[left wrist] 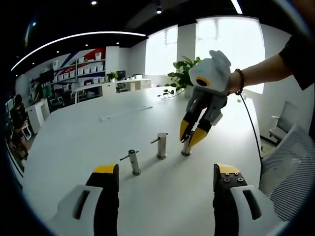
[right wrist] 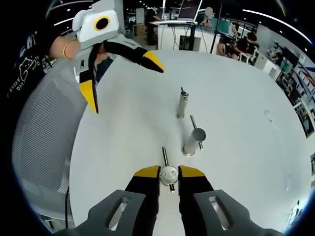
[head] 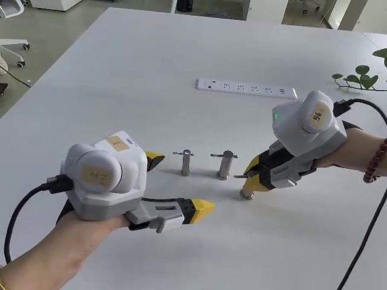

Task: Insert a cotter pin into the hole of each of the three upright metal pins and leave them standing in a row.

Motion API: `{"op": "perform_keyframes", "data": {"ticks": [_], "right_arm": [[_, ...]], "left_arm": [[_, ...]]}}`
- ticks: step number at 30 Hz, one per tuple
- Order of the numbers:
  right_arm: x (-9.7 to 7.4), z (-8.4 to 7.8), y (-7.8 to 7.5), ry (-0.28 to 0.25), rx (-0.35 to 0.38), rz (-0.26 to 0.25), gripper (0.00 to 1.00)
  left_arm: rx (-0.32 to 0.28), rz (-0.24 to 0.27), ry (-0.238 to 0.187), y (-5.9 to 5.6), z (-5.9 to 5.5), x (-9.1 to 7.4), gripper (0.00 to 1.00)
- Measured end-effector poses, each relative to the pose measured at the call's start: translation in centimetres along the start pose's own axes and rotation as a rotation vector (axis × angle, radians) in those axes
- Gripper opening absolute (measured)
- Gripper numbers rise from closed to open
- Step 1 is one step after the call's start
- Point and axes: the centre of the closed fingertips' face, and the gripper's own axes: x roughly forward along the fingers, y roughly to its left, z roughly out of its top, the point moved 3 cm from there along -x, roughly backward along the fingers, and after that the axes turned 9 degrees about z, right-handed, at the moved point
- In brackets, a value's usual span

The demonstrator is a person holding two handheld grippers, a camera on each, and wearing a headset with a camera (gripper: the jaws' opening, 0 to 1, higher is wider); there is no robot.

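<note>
One power strip [head: 246, 88] beyond; right claw [head: 248, 176] clamps end pin [head: 247, 194].

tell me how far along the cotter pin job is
Done: the first pin and middle pin each stand with a cotter pin through the top. In hand: the right tongs are closed around the top of the third pin, where a cotter pin seems through. The left tongs are open and empty. Left: let go, leaving all three standing in line.

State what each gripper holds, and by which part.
The right gripper clamps the rightmost metal pin in the head view by its top end, at the cotter pin. The left gripper is open, holding nothing.
</note>
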Motion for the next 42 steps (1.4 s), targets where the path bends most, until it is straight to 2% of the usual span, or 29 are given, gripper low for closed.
{"op": "perform_keyframes", "data": {"ticks": [2,5,14,24,36,42], "right_arm": [[-0.3,-0.2,-0.4,0.001,0.002,-0.005,0.08],[-0.7,-0.4,-0.7,0.012,0.003,-0.017,0.08],[-1.2,-0.4,-1.4,0.029,0.013,-0.038,0.08],[-1.6,-1.0,-2.3,0.030,0.039,-0.056,0.08],[-1.7,-2.0,-3.2,0.038,0.048,-0.061,0.08],[-1.8,-2.1,-3.5,0.016,0.044,-0.049,0.09]], "left_arm": [[0.008,0.006,-0.011,0.1,0.1,0.0,0.78],[0.003,0.013,0.000,0.2,-0.1,-0.1,0.79],[-0.023,0.036,-0.003,0.8,-0.4,-0.4,0.81],[-0.041,0.051,0.011,1.2,-0.8,-0.7,0.81],[-0.046,0.056,0.027,1.4,-1.0,-0.6,0.80],[-0.047,0.058,0.035,1.5,-1.1,-0.6,0.79]]}}
